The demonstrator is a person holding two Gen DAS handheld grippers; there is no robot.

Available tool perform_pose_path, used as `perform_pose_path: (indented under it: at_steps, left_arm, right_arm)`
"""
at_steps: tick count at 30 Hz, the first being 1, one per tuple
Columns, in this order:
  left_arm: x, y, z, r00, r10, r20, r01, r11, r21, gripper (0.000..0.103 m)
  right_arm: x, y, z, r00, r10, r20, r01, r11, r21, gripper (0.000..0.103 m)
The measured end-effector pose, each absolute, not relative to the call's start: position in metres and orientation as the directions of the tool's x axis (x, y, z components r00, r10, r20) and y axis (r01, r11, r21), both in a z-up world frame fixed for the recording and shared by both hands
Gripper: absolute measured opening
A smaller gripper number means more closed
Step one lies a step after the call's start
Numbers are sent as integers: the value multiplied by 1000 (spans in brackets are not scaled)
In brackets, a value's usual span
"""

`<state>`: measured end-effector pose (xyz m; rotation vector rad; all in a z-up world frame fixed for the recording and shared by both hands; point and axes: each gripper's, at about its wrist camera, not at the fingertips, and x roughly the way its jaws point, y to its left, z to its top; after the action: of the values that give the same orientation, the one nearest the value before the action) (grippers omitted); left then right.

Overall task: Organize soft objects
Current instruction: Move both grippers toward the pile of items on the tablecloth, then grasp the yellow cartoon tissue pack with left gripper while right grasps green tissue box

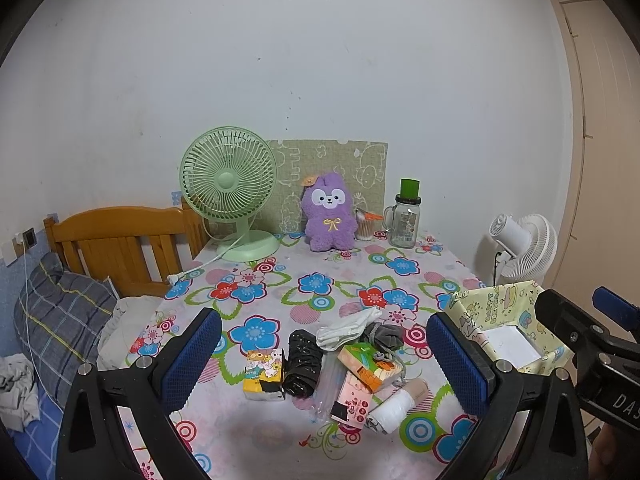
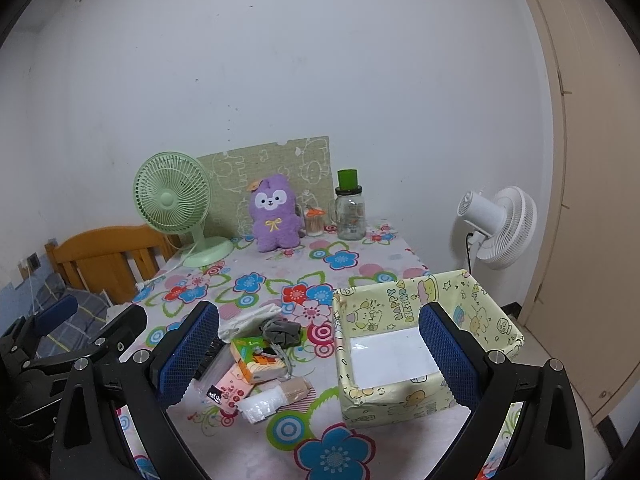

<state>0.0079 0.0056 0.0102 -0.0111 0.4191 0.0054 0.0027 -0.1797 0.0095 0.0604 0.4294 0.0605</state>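
With both the left gripper (image 1: 324, 356) and right gripper (image 2: 318, 354) spread wide and holding nothing, best pinch the crumpled white cloth sock (image 1: 349, 327) at twelve o'clock of the heap, then lift it clear toward the empty yellow cartoon-print paper box (image 2: 420, 392) at three o'clock.

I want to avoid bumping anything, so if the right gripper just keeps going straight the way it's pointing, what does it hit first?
Most likely the yellow cartoon-print box. The right gripper is open and empty, and the box's near left wall sits between its fingers just ahead. The pile of soft items lies off to the left. Depth is hard to judge here.

left claw (image 1: 324, 356) | right claw (image 2: 318, 354) | black frames, blue mesh pads, silver screws
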Motion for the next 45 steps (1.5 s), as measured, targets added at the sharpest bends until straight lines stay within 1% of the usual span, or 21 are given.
perform_pose_path:
  at_steps: [11, 20, 33, 45]
  left_arm:
    - [8, 5, 10, 912, 4, -409, -8, 1000, -10, 103]
    - [18, 9, 2, 901, 7, -434, -12, 1000, -8, 103]
    - [41, 23, -22, 867, 6, -499, -16, 1000, -17, 102]
    - [66, 38, -51, 814, 20, -580, -35, 999, -15, 97]
  right_arm:
    - [3, -180, 9, 908, 70, -414, -44, 996, 71, 101]
    - [11, -176, 7, 905, 73, -419, -51, 997, 62, 101]
    - [41, -154, -14, 873, 96, -479, -82, 995, 51, 101]
    - [70, -129, -43, 826, 123, -550, -116, 992, 47, 98]
